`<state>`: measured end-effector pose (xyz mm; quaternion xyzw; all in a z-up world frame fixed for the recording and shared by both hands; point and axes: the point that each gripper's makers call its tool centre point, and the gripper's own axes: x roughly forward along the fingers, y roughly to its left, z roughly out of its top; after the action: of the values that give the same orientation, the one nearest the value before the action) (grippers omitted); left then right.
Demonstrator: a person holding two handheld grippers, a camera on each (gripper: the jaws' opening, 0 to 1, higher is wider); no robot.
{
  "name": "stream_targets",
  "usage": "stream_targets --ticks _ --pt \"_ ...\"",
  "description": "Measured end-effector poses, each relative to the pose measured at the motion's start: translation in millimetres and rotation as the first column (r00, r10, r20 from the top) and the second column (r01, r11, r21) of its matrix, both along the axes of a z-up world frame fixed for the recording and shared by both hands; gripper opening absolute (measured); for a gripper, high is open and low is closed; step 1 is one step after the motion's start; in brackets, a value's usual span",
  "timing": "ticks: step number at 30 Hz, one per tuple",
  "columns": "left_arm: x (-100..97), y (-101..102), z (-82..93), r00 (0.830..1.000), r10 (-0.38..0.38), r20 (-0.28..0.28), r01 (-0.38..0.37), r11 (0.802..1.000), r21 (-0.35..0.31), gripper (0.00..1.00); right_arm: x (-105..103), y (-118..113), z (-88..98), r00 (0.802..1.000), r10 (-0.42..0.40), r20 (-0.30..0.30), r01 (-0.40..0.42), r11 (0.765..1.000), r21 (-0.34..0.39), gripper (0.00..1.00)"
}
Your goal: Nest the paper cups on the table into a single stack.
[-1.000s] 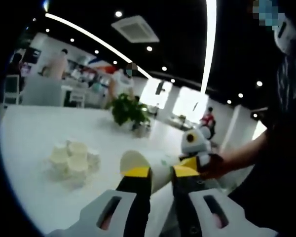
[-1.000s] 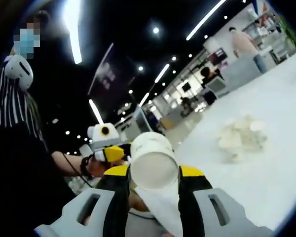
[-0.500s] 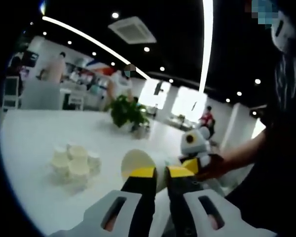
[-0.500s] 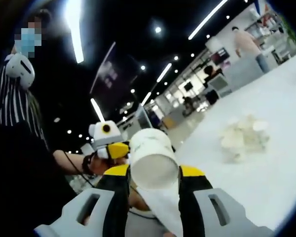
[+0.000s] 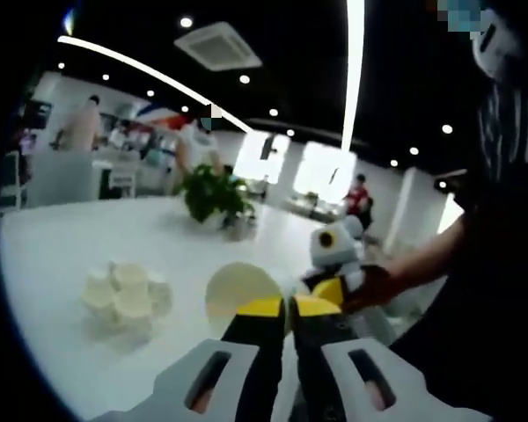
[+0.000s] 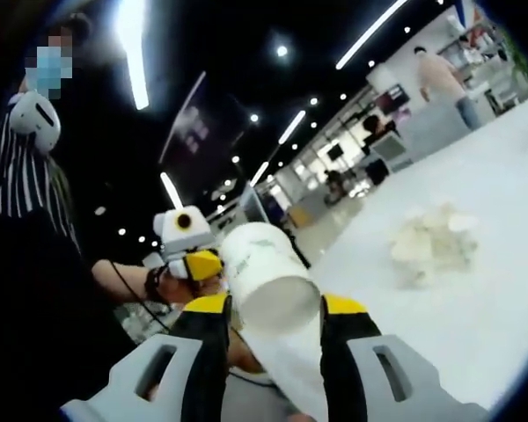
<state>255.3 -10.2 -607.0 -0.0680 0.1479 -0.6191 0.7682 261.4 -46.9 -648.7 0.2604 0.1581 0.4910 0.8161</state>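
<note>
A white paper cup (image 5: 231, 287) shows its round end just left of my left gripper (image 5: 289, 305), whose jaws stand almost together, pinching the cup's wall. In the right gripper view, my right gripper (image 6: 275, 303) is shut on a white paper cup (image 6: 264, 274) with more nested cup wall below it. The left gripper (image 6: 201, 264), held by a hand, touches that cup's far end. The right gripper (image 5: 332, 283) enters the left gripper view from the right. A cluster of several loose cups (image 5: 123, 294) (image 6: 433, 242) sits on the white table (image 5: 62, 237).
A potted plant (image 5: 213, 195) stands at the table's far side. The person holding the grippers fills the dark right side (image 5: 502, 264). Other people and furniture stand far behind. Bare table (image 6: 502, 290) lies around the cup cluster.
My left jaws have drawn together, from straddling the cup to a narrow pinch on it. In the right gripper view the left gripper has come up against the held cup, which tilted slightly.
</note>
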Motion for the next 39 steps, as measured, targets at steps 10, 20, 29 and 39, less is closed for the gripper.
stream_targets --ticks 10,20,29,39 --pt "-1.9 -6.7 0.4 0.999 -0.033 0.039 0.031 0.999 0.04 0.0 3.5 -3.3 -2.0 1.0 -0.006 0.008 0.006 1.0 -0.001 0.36" --pt "-0.1 -7.6 -0.7 0.998 -0.044 0.045 0.041 0.997 0.06 0.0 5.6 -3.6 -5.4 0.998 -0.016 0.06 0.019 0.999 -0.044 0.37" --pt "4.4 -5.2 -5.9 0.997 -0.042 0.06 0.036 0.995 0.098 0.0 9.9 -14.4 -11.1 0.994 -0.067 0.085 0.074 0.994 -0.08 0.44" --pt "6.6 -4.5 -7.5 0.997 -0.047 0.06 0.04 0.993 0.114 0.0 24.4 -33.7 -12.3 0.984 -0.154 0.093 0.163 0.982 -0.097 0.54"
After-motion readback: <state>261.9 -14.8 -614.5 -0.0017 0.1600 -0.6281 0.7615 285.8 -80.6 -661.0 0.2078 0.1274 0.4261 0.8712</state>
